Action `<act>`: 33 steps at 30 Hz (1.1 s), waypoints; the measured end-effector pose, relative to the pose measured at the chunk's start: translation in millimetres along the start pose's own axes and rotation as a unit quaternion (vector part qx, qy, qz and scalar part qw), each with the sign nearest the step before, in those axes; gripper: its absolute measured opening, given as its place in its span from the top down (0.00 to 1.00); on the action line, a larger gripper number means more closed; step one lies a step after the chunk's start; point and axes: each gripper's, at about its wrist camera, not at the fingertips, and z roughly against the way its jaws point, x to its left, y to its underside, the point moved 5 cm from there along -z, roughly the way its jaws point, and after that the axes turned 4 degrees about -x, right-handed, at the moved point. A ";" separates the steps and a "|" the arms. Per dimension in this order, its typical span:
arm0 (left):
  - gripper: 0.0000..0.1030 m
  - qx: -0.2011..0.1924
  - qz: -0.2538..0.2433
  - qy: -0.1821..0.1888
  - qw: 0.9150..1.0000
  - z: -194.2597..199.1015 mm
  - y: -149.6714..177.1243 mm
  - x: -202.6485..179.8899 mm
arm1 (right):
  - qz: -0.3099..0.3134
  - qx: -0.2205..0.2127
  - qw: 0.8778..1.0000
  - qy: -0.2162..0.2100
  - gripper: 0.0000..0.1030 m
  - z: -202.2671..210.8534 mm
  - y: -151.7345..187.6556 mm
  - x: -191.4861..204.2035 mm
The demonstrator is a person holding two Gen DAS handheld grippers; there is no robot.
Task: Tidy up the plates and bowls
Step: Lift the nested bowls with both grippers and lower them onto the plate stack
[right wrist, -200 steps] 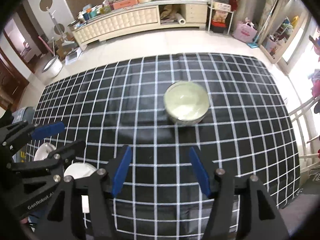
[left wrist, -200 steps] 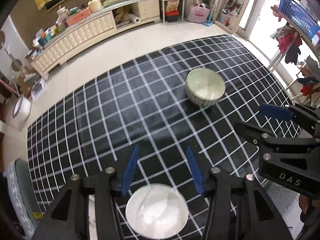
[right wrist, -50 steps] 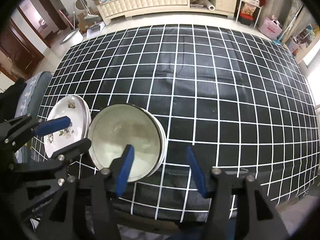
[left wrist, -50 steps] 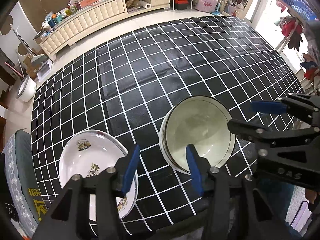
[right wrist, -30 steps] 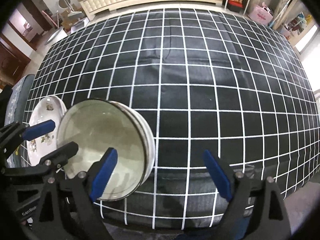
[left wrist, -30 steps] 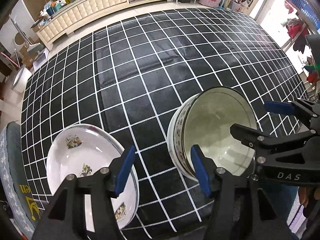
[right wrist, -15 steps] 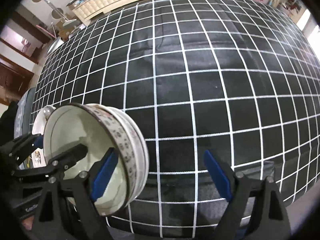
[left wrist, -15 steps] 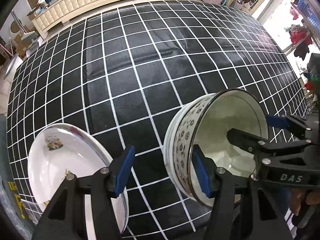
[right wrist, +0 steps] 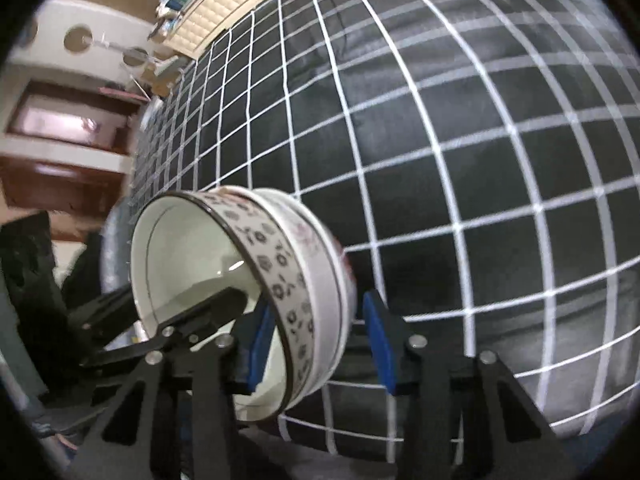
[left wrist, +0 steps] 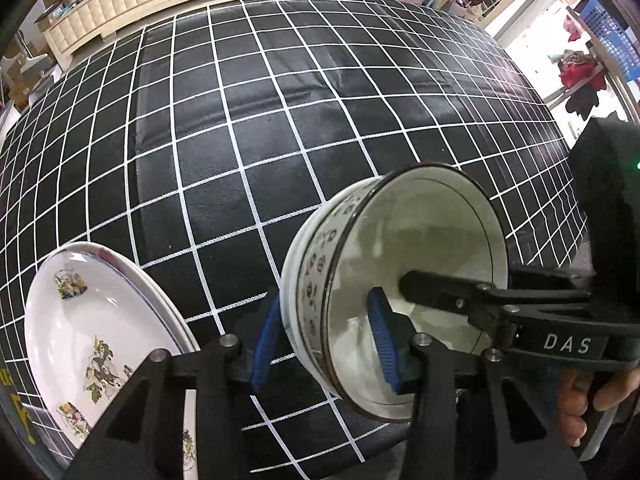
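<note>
Jaws of the left gripper [left wrist: 326,338] and right gripper [right wrist: 318,342] just narrowed across opposite rims of the nested bowls [left wrist: 396,288], blue pads straddling the walls, contact unclear, stack tilted over the checked cloth [left wrist: 248,128], floral plates [left wrist: 96,344] to its left.

L gripper [left wrist: 324,336] & R gripper [right wrist: 316,338] jaws just closing.

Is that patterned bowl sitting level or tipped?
Tipped. The patterned bowl appears nested with another, and both rims tilt steeply sideways over the checked cloth, its inside facing the camera. Nothing visible inside.
</note>
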 end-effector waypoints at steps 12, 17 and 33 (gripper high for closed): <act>0.62 -0.005 -0.001 -0.009 1.000 7.0 1.3 3.0 | 0.004 -0.011 1.000 0.018 0.57 -4.7 -0.2 17.6; 0.62 -0.004 -0.004 -0.011 1.000 13.2 6.9 5.3 | 0.009 -0.008 1.000 0.021 0.57 -6.9 0.1 28.8; 0.62 -0.068 0.024 -0.030 0.997 93.0 10.3 41.7 | 0.063 -0.023 0.998 0.009 0.57 -0.8 -2.1 116.2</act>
